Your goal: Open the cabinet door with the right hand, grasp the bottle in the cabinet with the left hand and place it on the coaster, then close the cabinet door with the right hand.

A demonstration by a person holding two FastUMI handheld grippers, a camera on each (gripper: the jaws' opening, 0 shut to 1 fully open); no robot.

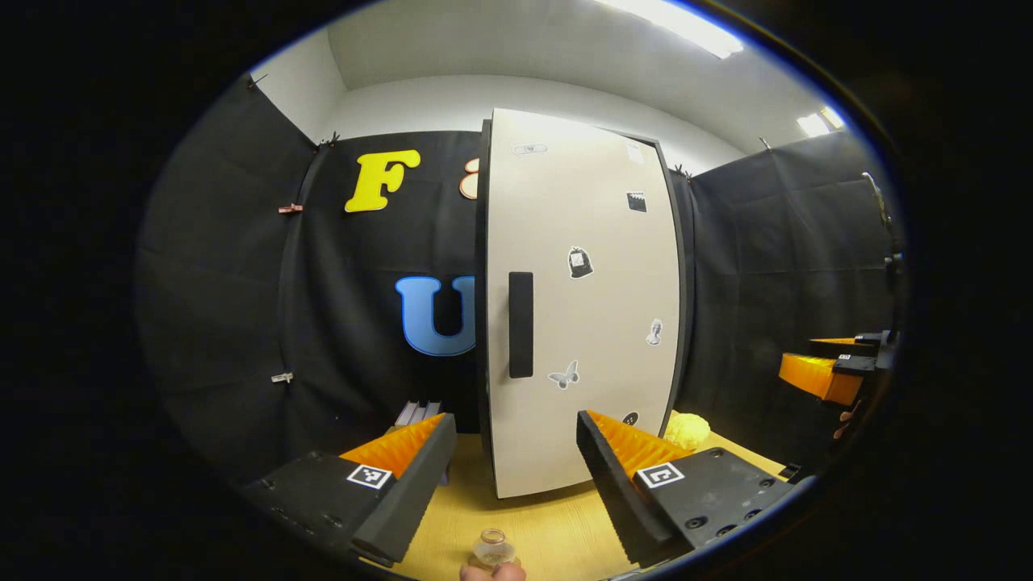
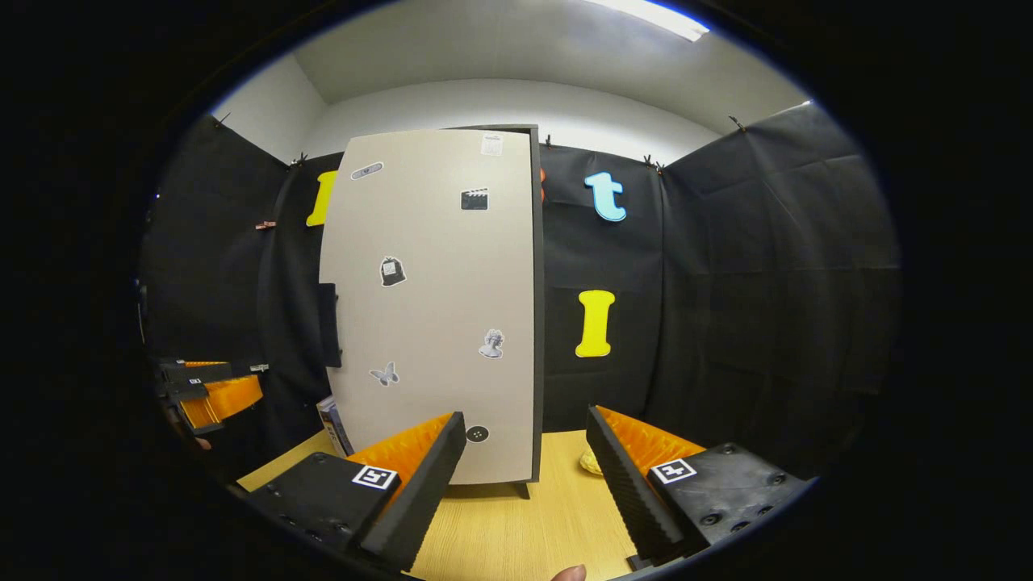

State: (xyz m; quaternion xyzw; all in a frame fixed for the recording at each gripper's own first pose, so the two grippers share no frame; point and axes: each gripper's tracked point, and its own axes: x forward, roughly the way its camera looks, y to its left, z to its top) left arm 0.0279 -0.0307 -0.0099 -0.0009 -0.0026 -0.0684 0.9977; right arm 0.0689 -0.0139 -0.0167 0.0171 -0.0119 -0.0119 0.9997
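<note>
On the wooden surface (image 1: 557, 528) stands the cabinet, and its door (image 1: 581, 307) looks shut or almost shut, so you seem to be at one end of the job. A small glass bottle (image 1: 493, 547) sits at the very near edge in the left gripper view, just past a fingertip. I cannot see a coaster under it, so I cannot tell if it is in its place. If that is the task's bottle, the step left is closing the door, and that looks nearly done.

Your left tool (image 1: 508, 464) is spread wide and holds nothing. It points at the door's dark handle (image 1: 520, 324). Your right tool (image 2: 524, 472) is spread wide too, with nothing between its fingers, and it faces the door from the right side.

If the door is not fully shut, press it gently with the right tool near the handle edge. Push slowly so the cabinet does not slide. A yellow lump (image 1: 686, 430) lies by the cabinet's right foot.
</note>
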